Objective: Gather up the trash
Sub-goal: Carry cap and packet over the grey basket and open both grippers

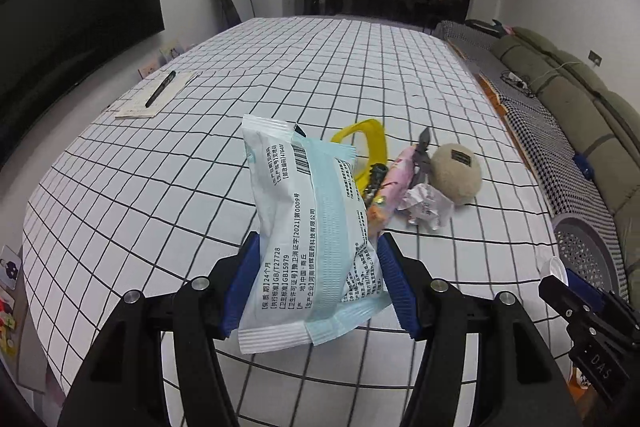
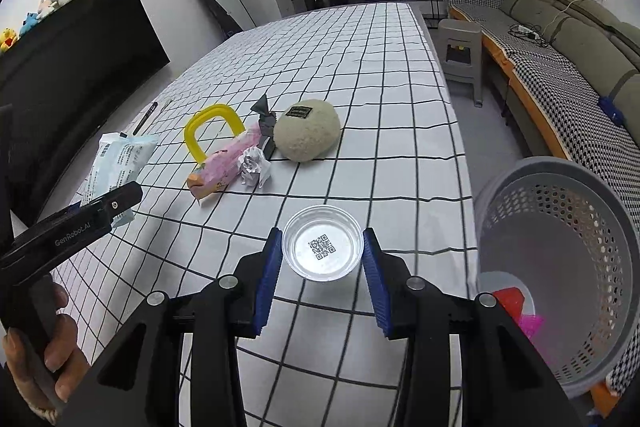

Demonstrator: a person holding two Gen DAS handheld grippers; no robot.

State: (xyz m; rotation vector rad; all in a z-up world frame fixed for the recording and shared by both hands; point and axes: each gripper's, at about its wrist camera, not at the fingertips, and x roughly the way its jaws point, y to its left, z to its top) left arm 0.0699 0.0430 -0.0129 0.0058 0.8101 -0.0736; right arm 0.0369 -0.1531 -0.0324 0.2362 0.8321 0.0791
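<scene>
My left gripper (image 1: 318, 283) is shut on a pale blue and white printed packet (image 1: 312, 227) and holds it upright above the checked tablecloth; the packet also shows in the right wrist view (image 2: 116, 163). My right gripper (image 2: 322, 259) is shut on a clear plastic cup (image 2: 322, 247) with a QR code on its bottom, its blue pads against the cup's sides. A crumpled paper ball (image 2: 254, 169), a pink wrapper (image 2: 226, 163) and a grey wrapper (image 2: 266, 131) lie mid-table. A grey perforated bin (image 2: 560, 259) stands right of the table, with red and pink items inside.
A beige round plush (image 2: 308, 135) and a yellow handle-shaped object (image 2: 208, 131) lie beside the trash. A pen on paper (image 1: 160, 89) lies at the far left. A grey stool (image 2: 460, 51) and a sofa (image 2: 568, 39) stand to the right of the table.
</scene>
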